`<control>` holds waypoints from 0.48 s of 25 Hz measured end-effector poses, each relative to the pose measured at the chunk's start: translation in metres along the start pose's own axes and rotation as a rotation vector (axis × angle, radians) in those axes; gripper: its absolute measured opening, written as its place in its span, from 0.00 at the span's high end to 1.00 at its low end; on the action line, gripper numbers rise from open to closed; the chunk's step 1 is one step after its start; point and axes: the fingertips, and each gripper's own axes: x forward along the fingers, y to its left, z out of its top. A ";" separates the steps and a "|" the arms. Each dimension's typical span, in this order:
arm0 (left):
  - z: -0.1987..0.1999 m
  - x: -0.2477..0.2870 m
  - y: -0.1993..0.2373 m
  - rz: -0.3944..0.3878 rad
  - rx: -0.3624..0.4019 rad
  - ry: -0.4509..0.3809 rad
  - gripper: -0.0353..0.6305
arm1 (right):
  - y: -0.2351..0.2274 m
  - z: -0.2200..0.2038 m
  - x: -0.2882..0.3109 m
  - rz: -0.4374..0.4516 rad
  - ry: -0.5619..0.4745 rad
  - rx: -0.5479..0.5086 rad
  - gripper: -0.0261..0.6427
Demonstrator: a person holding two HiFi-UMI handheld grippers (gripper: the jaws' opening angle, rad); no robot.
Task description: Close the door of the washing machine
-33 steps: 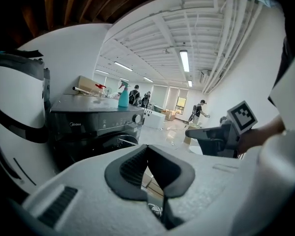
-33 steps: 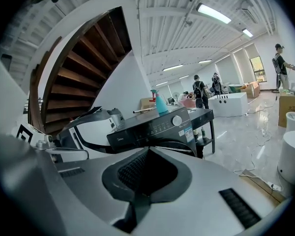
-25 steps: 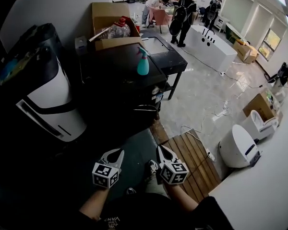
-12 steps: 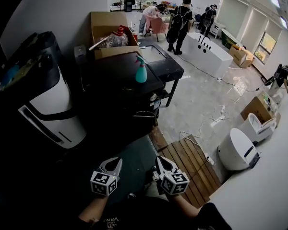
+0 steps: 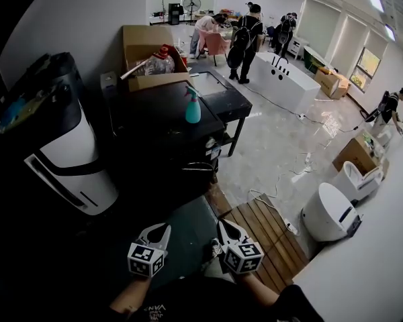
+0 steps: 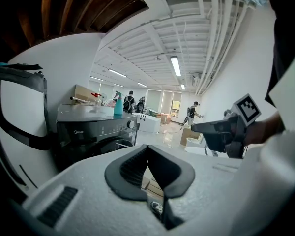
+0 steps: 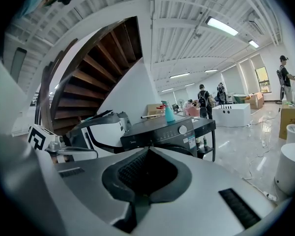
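Note:
The dark washing machine [image 5: 164, 123] stands ahead of me, with a teal spray bottle [image 5: 193, 107] on its top. In the left gripper view the machine [image 6: 96, 129] is at the left. In the right gripper view the machine [image 7: 164, 129] is straight ahead. The round door on its front is dark, and I cannot tell how far it stands open. My left gripper [image 5: 158, 232] and right gripper [image 5: 230, 227] hang side by side, well short of the machine. Both are shut with nothing between the jaws, as the left gripper [image 6: 147, 149] and right gripper [image 7: 147, 151] show in their own views.
A white and black appliance [image 5: 67, 153] stands at the left. A cardboard box [image 5: 148, 45] and a dark table [image 5: 225, 86] are behind the machine. On the floor at the right are a wooden pallet [image 5: 265, 227], cables and a white round appliance [image 5: 329, 210]. People [image 5: 245, 32] stand at the back.
The head view has tilted a little, so the machine sits slightly higher and further left. Both grippers stay shut and low in front of me; the right one has shifted only slightly.

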 end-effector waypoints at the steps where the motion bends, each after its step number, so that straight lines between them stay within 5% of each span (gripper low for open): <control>1: 0.000 0.001 0.000 0.001 0.001 -0.001 0.94 | -0.001 0.000 0.000 -0.001 -0.002 -0.005 0.96; 12: -0.006 0.005 0.003 0.014 -0.013 0.015 0.94 | -0.002 -0.002 0.004 0.000 0.003 0.001 0.96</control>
